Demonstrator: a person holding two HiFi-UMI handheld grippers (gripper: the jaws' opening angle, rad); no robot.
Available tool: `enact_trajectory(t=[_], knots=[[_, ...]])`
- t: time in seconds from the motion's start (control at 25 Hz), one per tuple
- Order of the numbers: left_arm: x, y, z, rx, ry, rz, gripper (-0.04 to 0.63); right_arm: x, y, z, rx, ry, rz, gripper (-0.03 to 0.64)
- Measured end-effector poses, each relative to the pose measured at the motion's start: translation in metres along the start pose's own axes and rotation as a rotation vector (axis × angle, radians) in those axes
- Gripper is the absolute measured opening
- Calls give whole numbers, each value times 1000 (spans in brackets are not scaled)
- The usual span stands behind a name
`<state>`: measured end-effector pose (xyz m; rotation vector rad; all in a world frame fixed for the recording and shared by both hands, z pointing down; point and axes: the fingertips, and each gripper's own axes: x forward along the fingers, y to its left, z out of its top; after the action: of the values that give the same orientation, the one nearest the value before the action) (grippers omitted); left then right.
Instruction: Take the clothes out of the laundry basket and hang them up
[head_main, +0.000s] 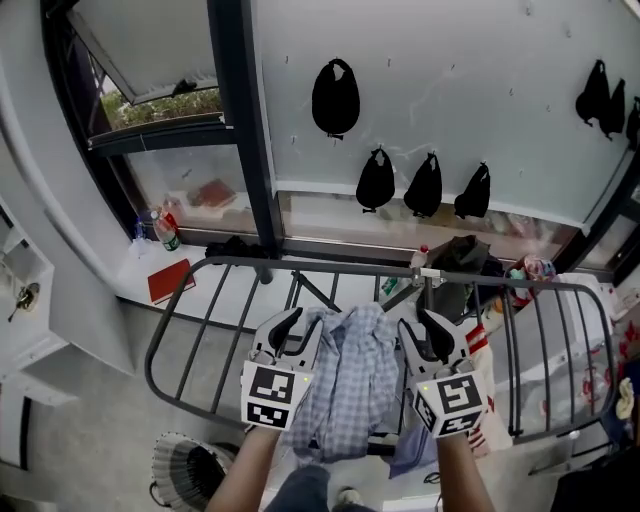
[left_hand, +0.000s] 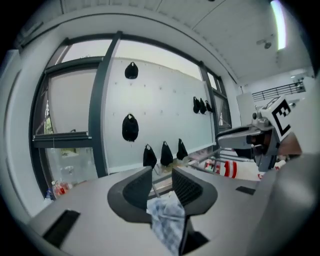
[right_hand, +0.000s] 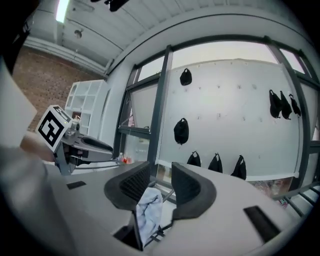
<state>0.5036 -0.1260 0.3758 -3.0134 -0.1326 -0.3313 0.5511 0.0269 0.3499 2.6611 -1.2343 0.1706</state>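
The left gripper (left_hand: 161, 174) has its jaws partly spread. Its own view shows a fold of the checked shirt (left_hand: 167, 220) low in the gap, with the upper gap clear through to the window. The right gripper (right_hand: 160, 167) is spread about as far. In its own view, a pale fold hangs against the pad at the picture's left, and open space separates it from the other pad. Neither pair is pressed together on the cloth.

Only the head view shows the whole shirt. It hangs bunched between the two grippers, its top corners just beside the jaws and its hem below the marker cubes. It is over the grey rack (head_main: 330, 266), but I cannot tell whether it rests on the bars. That view alone also shows both forearms, a red book (head_main: 170, 281) on the sill and a white ribbed tub (head_main: 190, 468) by the lower edge.

Each gripper view catches the other gripper out to its side. The left one adds a ceiling light (left_hand: 277, 25) and a red-and-white striped thing (left_hand: 226, 169). The right one adds white shelves (right_hand: 89, 100) and a brick wall (right_hand: 42, 75). All three views show the black bags (head_main: 335, 97) on the white wall beyond the window frame.
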Motion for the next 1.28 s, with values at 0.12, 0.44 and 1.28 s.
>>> enact_trajectory(t=[0.12,0.44,1.28], knots=[[-25,-26,29,-2,-118,-3,71,-37,-4,13,47,-81,-6,104],[-88,-102,53,-49,-293,2,21,-148,-14,26,110,-228,-17,3],[-174,-202,48,-35,-287,32,20,-273,-3,-10,95,-258,-79,3]])
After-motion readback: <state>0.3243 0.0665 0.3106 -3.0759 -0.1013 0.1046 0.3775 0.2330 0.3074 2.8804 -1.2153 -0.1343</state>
